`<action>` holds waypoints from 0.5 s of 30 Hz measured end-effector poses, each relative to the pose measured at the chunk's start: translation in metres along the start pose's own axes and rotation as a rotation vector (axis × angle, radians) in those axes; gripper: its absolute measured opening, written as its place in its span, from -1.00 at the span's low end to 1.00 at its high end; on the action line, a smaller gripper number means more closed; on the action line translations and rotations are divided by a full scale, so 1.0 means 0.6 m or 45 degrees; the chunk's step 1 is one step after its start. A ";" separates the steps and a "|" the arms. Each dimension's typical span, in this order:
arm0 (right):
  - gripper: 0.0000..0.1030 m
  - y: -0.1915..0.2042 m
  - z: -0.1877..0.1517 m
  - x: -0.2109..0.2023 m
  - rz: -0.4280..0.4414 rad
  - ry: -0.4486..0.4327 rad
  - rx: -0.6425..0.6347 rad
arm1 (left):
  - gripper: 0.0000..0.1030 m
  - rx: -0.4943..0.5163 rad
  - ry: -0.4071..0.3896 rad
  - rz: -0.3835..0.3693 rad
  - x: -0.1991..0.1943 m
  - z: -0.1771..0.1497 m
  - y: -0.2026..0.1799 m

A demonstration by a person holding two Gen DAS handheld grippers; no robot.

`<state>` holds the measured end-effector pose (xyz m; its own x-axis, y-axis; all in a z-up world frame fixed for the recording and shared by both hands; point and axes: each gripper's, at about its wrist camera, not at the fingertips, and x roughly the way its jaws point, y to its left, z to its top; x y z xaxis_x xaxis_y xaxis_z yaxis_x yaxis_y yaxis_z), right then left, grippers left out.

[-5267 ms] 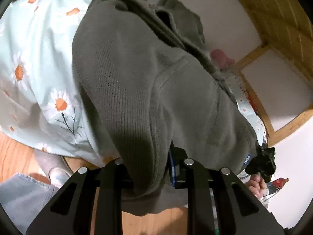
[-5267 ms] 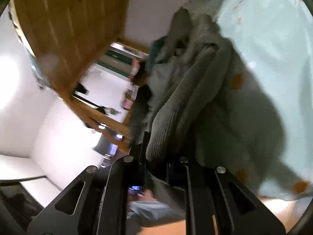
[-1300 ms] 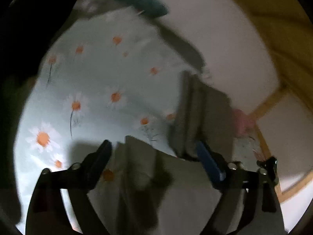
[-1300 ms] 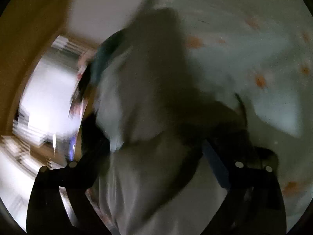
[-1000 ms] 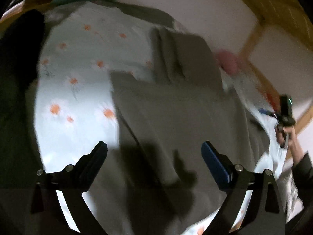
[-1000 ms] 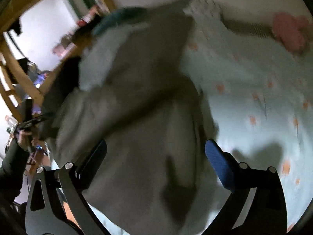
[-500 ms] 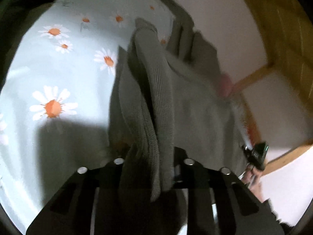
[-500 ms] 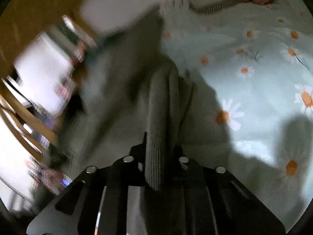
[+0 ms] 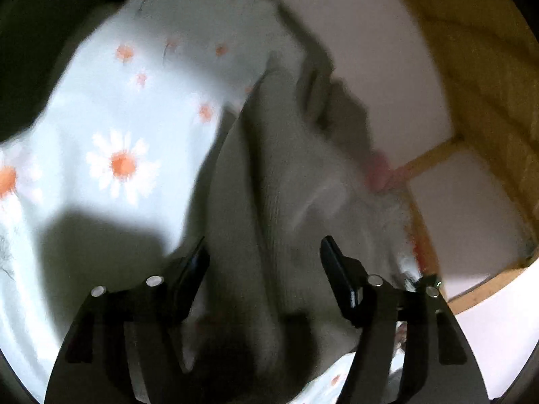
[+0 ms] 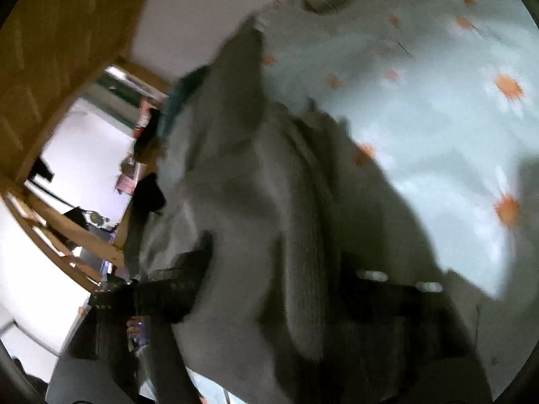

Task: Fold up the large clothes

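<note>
- The left wrist view looks forward along its own two fingers, tilted downward, very close over the grey garment (image 9: 279,175), which runs from 6 o'clock up to the frame's middle.
- In that view the daisy-print sheet (image 9: 111,128) fills 9 to 11 o'clock; a wooden frame (image 9: 488,107) curves through 1 to 3 o'clock.
- The right wrist view, blurred, also faces down and forward at close range over the same garment (image 10: 256,222).
- There the sheet (image 10: 438,111) lies at 1 to 3 o'clock.
- Both views share garment and sheet.
</note>
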<state>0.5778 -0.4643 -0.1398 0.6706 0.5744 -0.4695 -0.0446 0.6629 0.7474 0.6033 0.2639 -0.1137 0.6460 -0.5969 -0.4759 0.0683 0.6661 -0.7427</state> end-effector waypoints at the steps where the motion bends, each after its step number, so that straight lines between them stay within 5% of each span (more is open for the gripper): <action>1: -0.90 -0.004 0.008 -0.010 0.009 -0.072 0.044 | -0.81 -0.049 -0.045 0.002 -0.014 0.009 0.008; 3: -0.90 -0.035 0.014 -0.036 0.076 -0.223 0.192 | -0.78 -0.197 -0.062 -0.041 -0.027 0.026 0.043; 4: -0.90 -0.041 0.016 -0.034 0.054 -0.223 0.215 | -0.87 -0.208 -0.033 0.061 -0.025 0.027 0.056; 5: -0.90 -0.045 0.011 -0.018 0.003 -0.171 0.210 | -0.87 -0.187 0.006 0.195 -0.019 0.025 0.067; 6: -0.89 -0.039 0.008 -0.001 -0.019 -0.094 0.154 | -0.87 -0.182 0.036 0.211 -0.013 0.024 0.074; 8: -0.81 -0.014 0.006 0.021 -0.073 0.037 0.012 | -0.81 -0.122 0.065 0.111 -0.008 0.032 0.068; 9: -0.35 0.002 0.012 0.026 -0.118 0.070 -0.053 | -0.64 -0.061 0.051 0.083 -0.010 0.038 0.056; 10: 0.59 0.012 0.019 0.029 -0.142 0.081 -0.086 | 0.04 0.019 0.015 0.102 -0.010 0.054 0.034; 11: 0.84 0.028 0.034 0.028 -0.142 0.044 -0.123 | 0.66 0.047 -0.020 0.106 -0.009 0.065 0.024; 15: 0.86 0.070 0.115 0.053 -0.201 -0.003 -0.199 | 0.72 0.067 -0.045 0.148 0.042 0.133 -0.006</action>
<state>0.6484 -0.4511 -0.0911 0.6799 0.4566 -0.5738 -0.0530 0.8111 0.5825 0.6801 0.2825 -0.0854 0.6783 -0.4984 -0.5399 0.0305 0.7532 -0.6570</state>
